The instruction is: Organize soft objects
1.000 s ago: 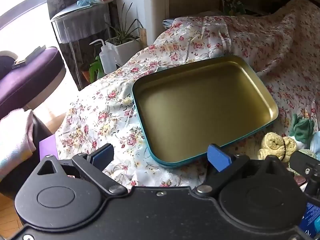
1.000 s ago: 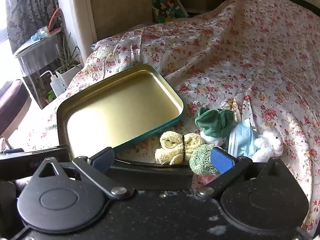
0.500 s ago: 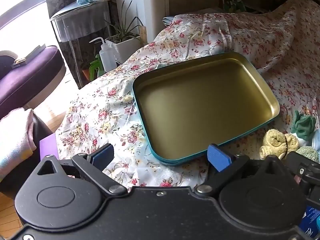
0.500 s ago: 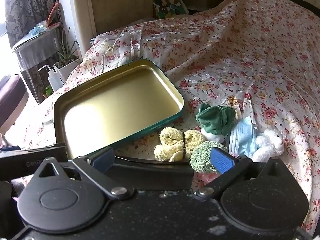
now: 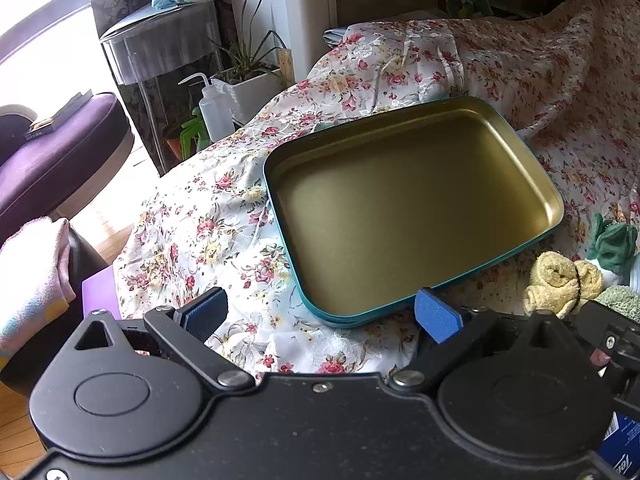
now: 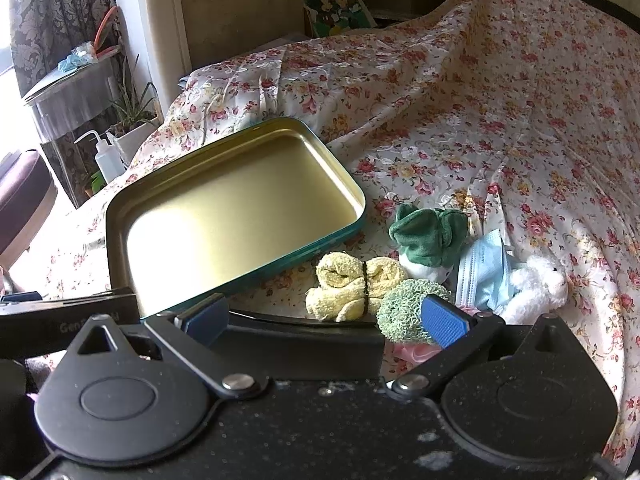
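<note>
The soft things lie in a loose cluster on the floral cloth (image 6: 500, 128), just off the tin tray's near right corner: a rolled yellow towel (image 6: 354, 286) cinched with a dark band, touching or nearly touching the tray's teal wall; a green knitted scrubber (image 6: 404, 312) pressed against the towel's right side; a green plush (image 6: 430, 236) with a white underside just behind them; a pale blue face mask (image 6: 484, 268) leaning on the plush's right; and a white plush animal (image 6: 536, 284) at the outer end, touching the mask. A bit of pink fabric (image 6: 414, 352) peeks out under the scrubber. The tin tray (image 5: 276, 200), gold inside and teal outside, sits flat on the cloth with nothing in it. The right gripper (image 6: 324, 320) hovers at the near edge of the cluster with its blue pads spread wide and nothing between them, its right pad in front of the scrubber. The left gripper (image 5: 320, 314) is likewise spread apart and empty, poised over the cloth at the tray's near left corner. Beyond the cloth's far left edge stand a white squeeze bottle (image 5: 216, 110), a potted plant (image 5: 248, 76) and a purple seat (image 5: 60, 152).
</note>
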Tool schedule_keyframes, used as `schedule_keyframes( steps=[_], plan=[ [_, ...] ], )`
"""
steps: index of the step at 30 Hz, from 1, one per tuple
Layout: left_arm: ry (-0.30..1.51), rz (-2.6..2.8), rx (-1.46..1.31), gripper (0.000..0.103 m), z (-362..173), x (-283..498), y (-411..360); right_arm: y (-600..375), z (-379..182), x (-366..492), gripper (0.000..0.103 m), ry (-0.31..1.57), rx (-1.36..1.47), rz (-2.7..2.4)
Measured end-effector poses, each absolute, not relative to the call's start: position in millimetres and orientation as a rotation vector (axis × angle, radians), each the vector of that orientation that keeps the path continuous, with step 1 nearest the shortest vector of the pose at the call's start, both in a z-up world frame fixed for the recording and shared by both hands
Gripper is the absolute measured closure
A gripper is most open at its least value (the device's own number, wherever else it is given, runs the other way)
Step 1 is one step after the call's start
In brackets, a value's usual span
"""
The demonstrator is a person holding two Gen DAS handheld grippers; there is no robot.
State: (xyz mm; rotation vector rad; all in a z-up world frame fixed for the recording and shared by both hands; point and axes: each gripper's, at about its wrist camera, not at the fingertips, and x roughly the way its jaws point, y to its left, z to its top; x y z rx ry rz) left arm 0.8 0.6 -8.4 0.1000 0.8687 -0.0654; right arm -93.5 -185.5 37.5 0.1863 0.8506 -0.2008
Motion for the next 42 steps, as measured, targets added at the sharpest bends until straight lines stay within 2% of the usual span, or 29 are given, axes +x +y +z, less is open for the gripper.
schedule_keyframes(
  steps=[42],
  plan=[
    [0.887,-0.066,0.118,0.005,-12.0,2.3,-3.7,-191.2,22.6,-94.6,0.000,0.877,0.211,-0.213]
  ],
)
